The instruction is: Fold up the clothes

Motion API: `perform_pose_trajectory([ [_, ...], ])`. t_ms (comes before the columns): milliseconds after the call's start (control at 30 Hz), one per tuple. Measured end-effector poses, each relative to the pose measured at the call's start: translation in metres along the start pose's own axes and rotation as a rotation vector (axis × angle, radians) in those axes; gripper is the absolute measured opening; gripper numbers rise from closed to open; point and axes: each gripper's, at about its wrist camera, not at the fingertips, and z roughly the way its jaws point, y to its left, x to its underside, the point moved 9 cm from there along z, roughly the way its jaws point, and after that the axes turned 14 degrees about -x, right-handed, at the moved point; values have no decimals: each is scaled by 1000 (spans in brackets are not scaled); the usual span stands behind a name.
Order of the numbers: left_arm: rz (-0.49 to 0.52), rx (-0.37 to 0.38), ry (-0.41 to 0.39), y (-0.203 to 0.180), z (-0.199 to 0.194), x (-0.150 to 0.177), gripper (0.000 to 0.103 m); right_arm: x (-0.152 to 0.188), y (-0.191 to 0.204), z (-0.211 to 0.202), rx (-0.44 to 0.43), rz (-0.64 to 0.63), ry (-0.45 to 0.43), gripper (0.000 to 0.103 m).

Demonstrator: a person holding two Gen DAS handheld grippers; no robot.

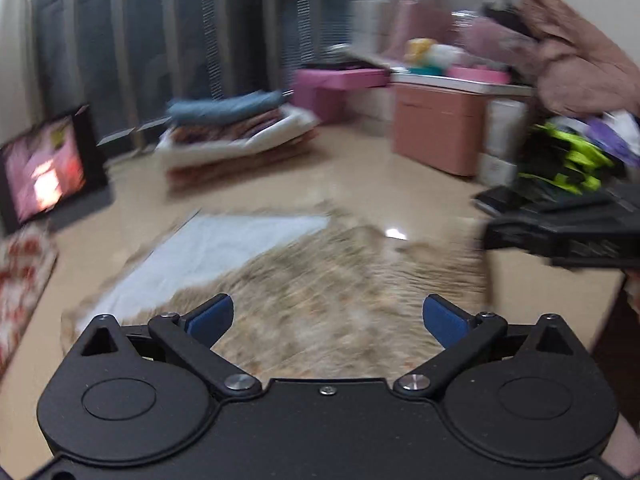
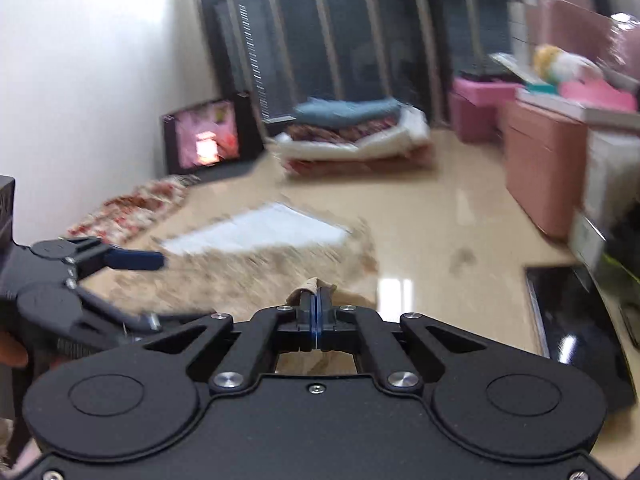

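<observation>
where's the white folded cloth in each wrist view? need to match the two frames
Left wrist: white folded cloth sits left of centre, on the fuzzy tan garment, beyond the open left tool.
Right wrist: white folded cloth lies centre-left, above the right tool, which is shut on the garment's edge.
Shared landmark: lit screen on the floor, left of the cloth.

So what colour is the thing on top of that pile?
Blue blanket, clearest in the right wrist view.
</observation>
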Motion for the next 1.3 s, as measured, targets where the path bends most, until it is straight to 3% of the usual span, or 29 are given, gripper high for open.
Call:
perform_pose_trajectory([
  [133,109,17,-39,-21,-5,-6,101,-11,18,7,-75,-31,27,0],
  [167,119,6,-37,-24,-3,-6,95,-12,21,8,-83,-44,35,0],
  [200,126,-6,-31,-26,0,-6,88,-14,24,9,-86,-56,43,0],
  [267,112,-5,-4,-28,9,-5,56,-15,30,9,-87,-79,54,0],
  [333,66,20,26,-28,16,-6,35,-16,33,10,-83,-97,57,0],
  [400,26,34,31,-28,21,-9,32,-15,38,10,-101,-108,56,0],
  [433,18,34,19,-28,21,-11,25,-14,42,10,-120,-111,52,0],
  [467,15,29,7,-28,20,-13,11,-14,45,10,-133,-115,43,0],
  [500,-8,29,-1,-26,19,-14,8,-15,48,9,-144,-118,32,0],
  [600,-152,36,-21,-8,14,-18,4,-18,41,-5,-168,-58,-53,11],
  [667,-268,12,-33,13,12,-16,4,-15,27,-20,-176,-6,-98,37],
  [767,-402,-25,-40,41,11,-8,4,5,6,-26,-112,-30,-40,40],
  [933,-462,-61,-25,56,12,0,4,50,10,-6,-60,-272,197,39],
  [1100,-447,-54,-37,54,8,-5,4,57,34,25,27,-632,250,50],
  [1133,-441,-53,-43,53,7,-6,4,56,35,34,44,-667,260,49],
  [1200,-429,-50,-54,51,4,-9,4,53,32,51,59,-677,284,34],
  [1233,-423,-51,-60,50,3,-10,4,52,29,55,46,-640,304,1],
  [1300,-413,-56,-72,49,1,-14,4,47,25,54,-1,-517,324,1],
])
